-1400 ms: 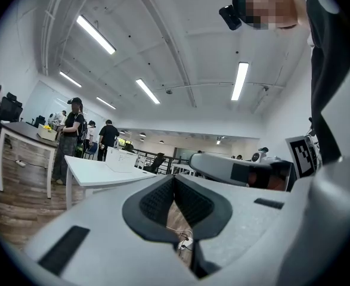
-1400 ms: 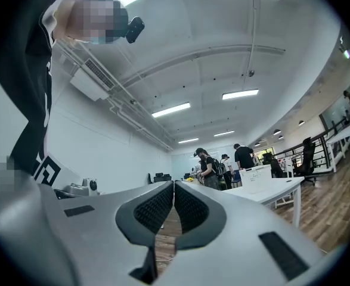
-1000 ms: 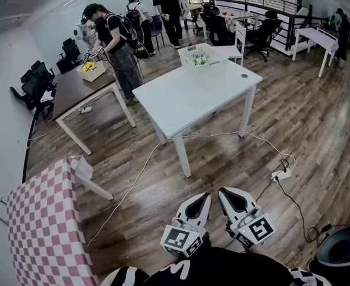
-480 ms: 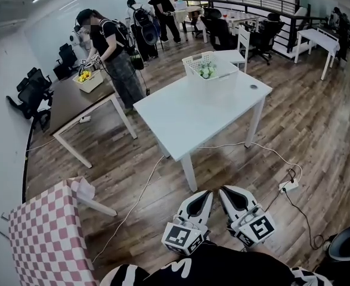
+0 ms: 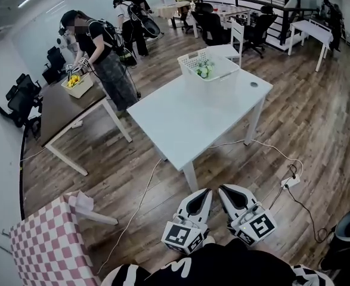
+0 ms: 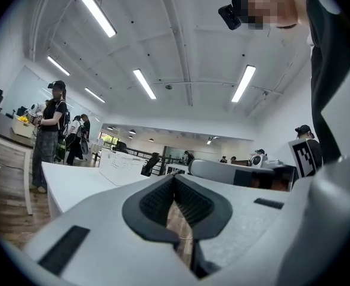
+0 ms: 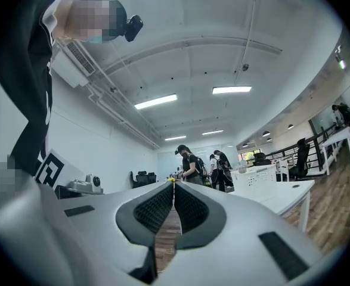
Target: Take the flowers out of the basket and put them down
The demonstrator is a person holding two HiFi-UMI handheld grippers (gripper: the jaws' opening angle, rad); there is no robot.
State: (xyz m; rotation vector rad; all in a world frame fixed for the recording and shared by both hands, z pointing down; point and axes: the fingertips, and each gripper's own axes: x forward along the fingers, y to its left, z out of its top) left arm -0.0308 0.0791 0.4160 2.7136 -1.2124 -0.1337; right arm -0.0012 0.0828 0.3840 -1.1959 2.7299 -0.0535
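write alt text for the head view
The left gripper and right gripper, both shut and empty, point across a wooden floor toward a white table. A white basket of flowers sits at its far corner; people work at other desks behind.

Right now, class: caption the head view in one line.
Left gripper and right gripper, both shut, face a white table bearing a basket of flowers.

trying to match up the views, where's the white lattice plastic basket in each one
Head view: the white lattice plastic basket sits upper middle, at the far corner of the white rectangular table.
Left gripper view: left of centre, on the table.
Right gripper view: right of centre, on the table.
Shared landmark: the table under the basket.
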